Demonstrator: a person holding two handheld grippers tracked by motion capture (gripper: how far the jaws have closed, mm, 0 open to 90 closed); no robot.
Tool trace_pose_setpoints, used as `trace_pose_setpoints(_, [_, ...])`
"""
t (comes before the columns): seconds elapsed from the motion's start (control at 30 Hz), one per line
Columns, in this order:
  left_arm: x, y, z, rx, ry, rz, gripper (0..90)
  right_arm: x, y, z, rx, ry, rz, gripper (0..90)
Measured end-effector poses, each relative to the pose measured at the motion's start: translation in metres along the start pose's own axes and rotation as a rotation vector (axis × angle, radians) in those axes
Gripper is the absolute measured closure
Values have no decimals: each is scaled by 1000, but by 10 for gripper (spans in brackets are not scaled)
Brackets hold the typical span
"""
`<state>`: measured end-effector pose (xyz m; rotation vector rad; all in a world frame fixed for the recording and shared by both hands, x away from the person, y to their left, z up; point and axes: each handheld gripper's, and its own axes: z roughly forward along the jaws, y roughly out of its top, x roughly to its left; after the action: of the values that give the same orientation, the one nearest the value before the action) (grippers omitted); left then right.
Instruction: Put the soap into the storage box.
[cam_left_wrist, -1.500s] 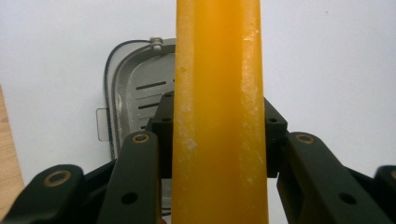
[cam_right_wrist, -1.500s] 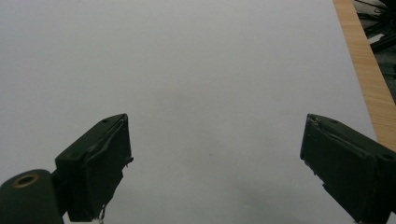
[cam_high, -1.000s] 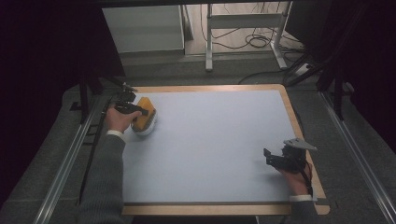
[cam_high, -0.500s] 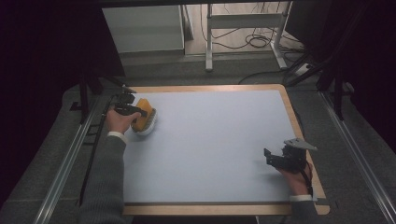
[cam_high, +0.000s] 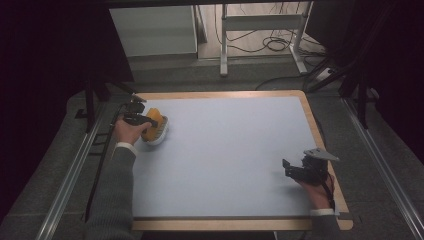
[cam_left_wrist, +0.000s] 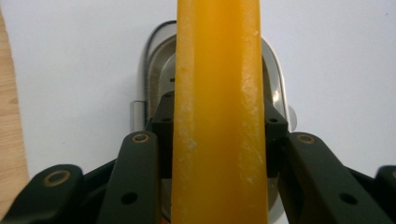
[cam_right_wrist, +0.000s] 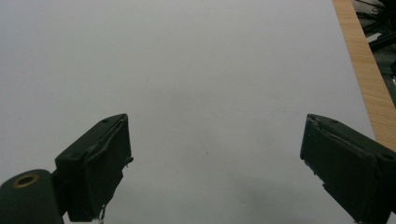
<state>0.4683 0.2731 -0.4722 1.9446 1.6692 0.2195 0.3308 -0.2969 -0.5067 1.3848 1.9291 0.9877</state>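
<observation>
At the far left of the pale blue mat (cam_high: 230, 150) sits a tool with an orange handle (cam_high: 151, 122) on a white oval base (cam_high: 160, 136). My left gripper (cam_high: 148, 121) is shut on that handle. In the left gripper view the handle (cam_left_wrist: 217, 93) runs upright between my left gripper's (cam_left_wrist: 217, 126) black jaws, with the base's metal and white rim (cam_left_wrist: 154, 60) behind it. My right gripper (cam_high: 287, 168) rests near the mat's right front corner. In its own view the right gripper (cam_right_wrist: 215, 154) is open, with bare mat between its pads (cam_right_wrist: 109, 154).
A wooden border (cam_high: 320, 130) frames the mat; it also shows as the wooden border (cam_right_wrist: 369, 84) at the right. Metal rails (cam_high: 75, 170) run along both sides of the table. A stand's legs and cables (cam_high: 270, 45) lie on the floor beyond the far edge.
</observation>
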Motion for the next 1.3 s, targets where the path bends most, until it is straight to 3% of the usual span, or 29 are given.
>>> trace_pose_setpoints(0.07, [0,1,-5,-22,-5,0,546,0,0,0,-1,-1,1,85])
trace_pose_setpoints(0.3, [-3,3,-15,-42,40,24,408,1,0,0,0,4,-2,85])
trace_pose_setpoints(0.53, [0,3,-28,-103,72,27,331,1,0,0,1,2,-1,85])
trace_pose_setpoints(0.8, [-8,2,-43,-138,25,75,328,2,0,0,1,3,-7,85])
trace_pose_setpoints(1.17, [-25,-4,-48,-157,-44,126,329,1,0,0,1,3,-4,85])
trace_pose_setpoints(1.3, [-29,-7,-46,-149,-47,147,328,1,-1,-1,-2,-2,-4,85])
